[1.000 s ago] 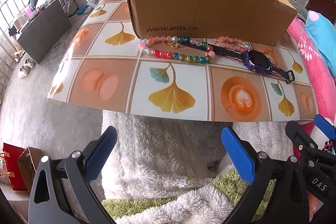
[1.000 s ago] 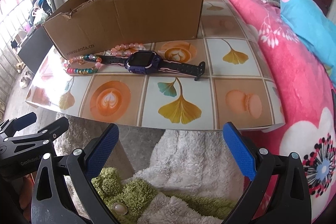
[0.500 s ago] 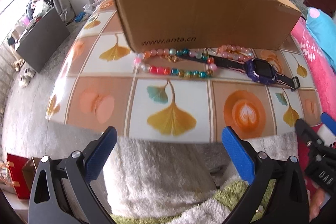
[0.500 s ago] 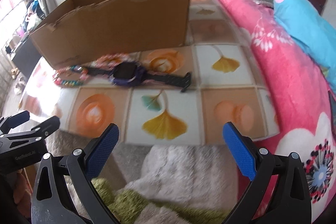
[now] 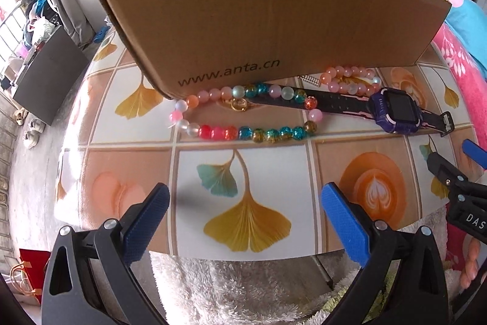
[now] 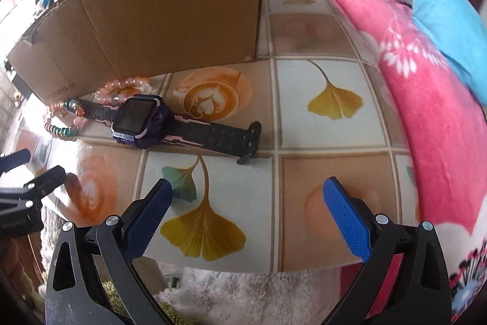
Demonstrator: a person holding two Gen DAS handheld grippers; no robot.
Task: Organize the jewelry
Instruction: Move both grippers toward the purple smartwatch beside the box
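Note:
A multicoloured bead bracelet (image 5: 243, 118) lies on the patterned table (image 5: 252, 172) in front of a brown cardboard box (image 5: 274, 17). A pink bead bracelet (image 5: 350, 81) and a gold ring (image 5: 239, 105) lie close by. A purple watch (image 5: 395, 111) with a black strap rests to the right; the right wrist view has the watch (image 6: 140, 121) ahead and left. My left gripper (image 5: 243, 218) is open over the table's near edge, short of the beads. My right gripper (image 6: 246, 215) is open too, holding nothing, just short of the watch strap's buckle (image 6: 252, 142).
The cardboard box (image 6: 146, 20) blocks the far side of the table. A pink flowered blanket (image 6: 426, 111) with a blue cushion (image 6: 447, 26) borders the table's right edge. White and green fluffy fabric (image 5: 243, 288) lies below the near edge. A dark cabinet (image 5: 45, 75) stands on the floor at left.
Both grippers have moved forward and up over the table's near edge, closer to the jewelry and watch. Their jaws remain wide apart; nothing on the table has shifted.

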